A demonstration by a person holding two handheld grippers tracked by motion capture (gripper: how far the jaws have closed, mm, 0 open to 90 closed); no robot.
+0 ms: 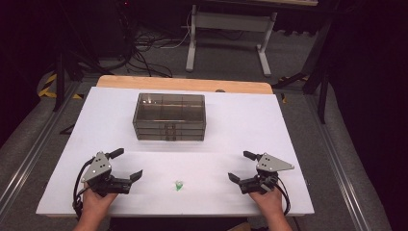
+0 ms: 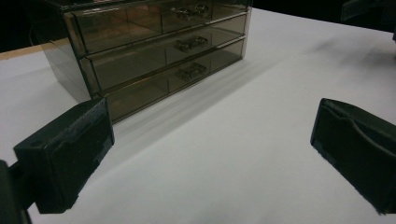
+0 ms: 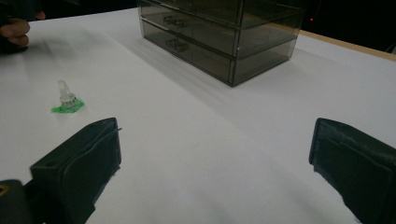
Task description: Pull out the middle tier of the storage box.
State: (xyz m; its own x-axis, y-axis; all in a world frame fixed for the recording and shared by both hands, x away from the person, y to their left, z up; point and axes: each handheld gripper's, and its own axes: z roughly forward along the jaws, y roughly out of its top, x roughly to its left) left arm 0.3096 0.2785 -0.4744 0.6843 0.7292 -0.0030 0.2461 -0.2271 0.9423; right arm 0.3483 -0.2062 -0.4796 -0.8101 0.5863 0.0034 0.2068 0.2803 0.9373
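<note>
A smoky transparent three-drawer box (image 1: pixel 169 117) stands at the middle back of the white table (image 1: pixel 240 125), its drawers shut; it also appears as the drawer box (image 2: pixel 154 51) and the drawer box (image 3: pixel 219 35). A small green object with a clear top (image 1: pixel 179 185) lies near the front edge between the hands, seen too as the green object (image 3: pixel 67 100). My left gripper (image 1: pixel 127 164) rests at the front left, open and empty, jaws wide (image 2: pixel 210 154). My right gripper (image 1: pixel 240 166) rests at the front right, open and empty (image 3: pixel 215 172).
The wooden tabletop edge (image 1: pixel 183 83) shows behind the white sheet. A white metal stand (image 1: pixel 228 36) and cables (image 1: pixel 144 48) sit on the floor beyond. The other hand (image 3: pixel 14 30) appears at the far left of the right gripper view.
</note>
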